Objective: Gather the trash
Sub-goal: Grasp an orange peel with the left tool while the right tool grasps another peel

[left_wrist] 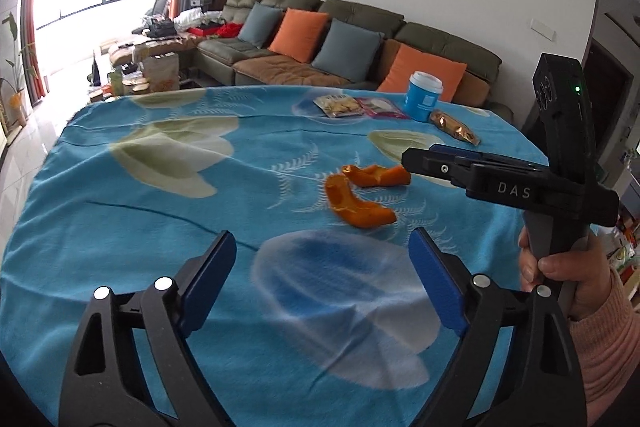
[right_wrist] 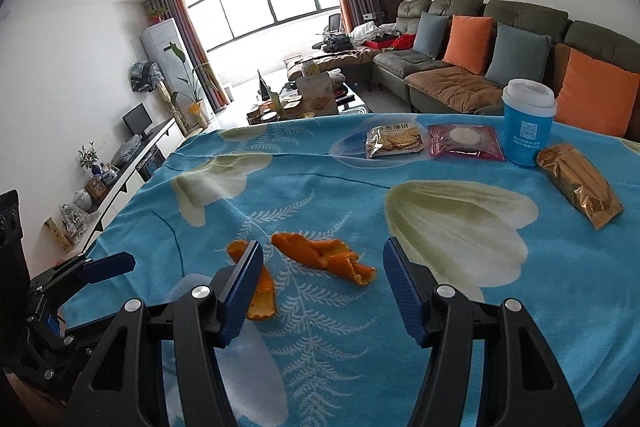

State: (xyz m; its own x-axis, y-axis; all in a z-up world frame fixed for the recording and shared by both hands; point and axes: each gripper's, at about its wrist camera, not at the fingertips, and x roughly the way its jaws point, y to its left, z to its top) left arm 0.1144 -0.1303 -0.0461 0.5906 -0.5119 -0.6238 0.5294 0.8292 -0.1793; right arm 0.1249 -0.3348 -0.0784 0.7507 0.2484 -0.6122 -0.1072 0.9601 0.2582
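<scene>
1. Table: covered by a blue floral cloth (right_wrist: 400, 367), wrinkled in places.
2. Peel A (right_wrist: 320, 257): orange peel, long and curled, lying on the cloth near the table's middle. In the right wrist view it lay just ahead of the right gripper, between the lines of its two fingers, touched by neither.
3. Peel B (right_wrist: 262, 297): second orange peel, just beside Peel A on its left; partly hidden behind the right gripper's left finger. Contact with that finger could not be told.
4. Cracker pack (right_wrist: 394, 141): clear wrapper, flat on the cloth at the far side.
5. Pink pack (right_wrist: 464, 143): flat, just right of the cracker pack.
6. Cup (right_wrist: 526, 123): blue with a white lid, upright, right of the pink pack.
7. Gold pack (right_wrist: 578, 183): foil wrapper, lying near the cup's base, toward the right edge.
8. Left gripper (left_wrist: 322, 255): jaws spread wide, nothing between them, only cloth below; both peels lay ahead and to its right.
9. Right gripper (right_wrist: 320, 281): jaws apart, gripping nothing. In the left wrist view it was held by a hand (left_wrist: 560, 267) in a pink sleeve, its tip beside Peel A.
10. Sofa (right_wrist: 460, 83): behind the table, with orange and grey cushions.
</scene>
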